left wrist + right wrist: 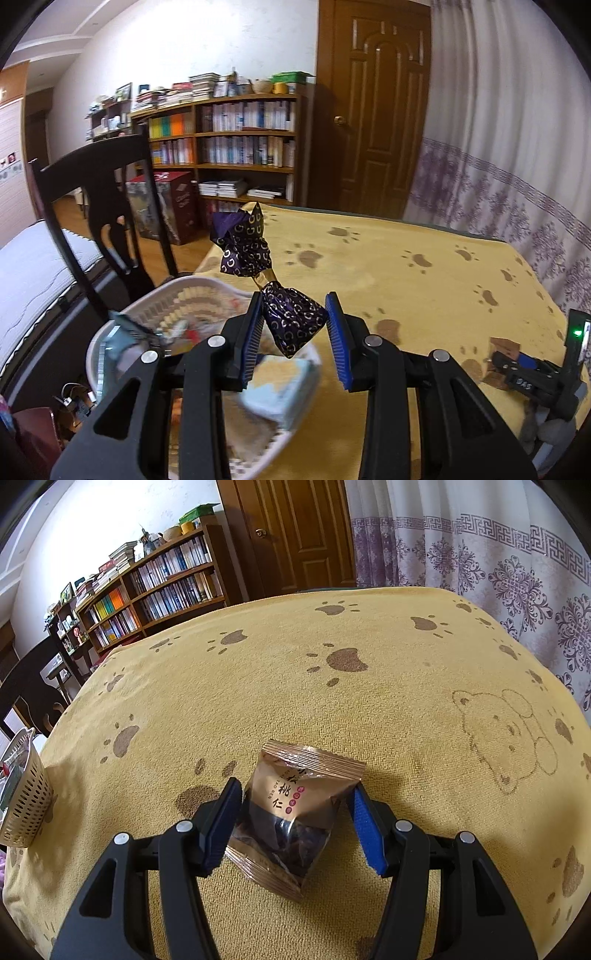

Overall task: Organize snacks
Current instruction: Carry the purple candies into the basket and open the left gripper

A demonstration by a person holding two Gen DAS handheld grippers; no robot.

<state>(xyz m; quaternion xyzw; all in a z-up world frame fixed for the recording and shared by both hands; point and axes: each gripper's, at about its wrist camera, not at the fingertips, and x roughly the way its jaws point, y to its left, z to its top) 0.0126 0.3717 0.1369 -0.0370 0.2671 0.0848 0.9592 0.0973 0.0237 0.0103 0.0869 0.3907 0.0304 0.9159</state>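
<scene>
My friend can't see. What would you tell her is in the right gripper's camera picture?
The right gripper is open around a shiny brown snack packet lying on a yellow paw-print tablecloth. A cream basket stands at the table's left edge; a bookshelf and a wooden door are behind.

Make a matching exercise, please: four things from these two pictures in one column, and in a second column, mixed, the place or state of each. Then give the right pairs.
Things:
1. purple candy
2. brown snack packet
3. white basket
4. right gripper

Places or states:
A. open, one finger on each side of a packet
B. lying on the yellow paw-print cloth
C. between the fingers of the left gripper, above the basket
D. near the table's edge, with snacks already inside

Pairs: 1-C, 2-B, 3-D, 4-A
</scene>
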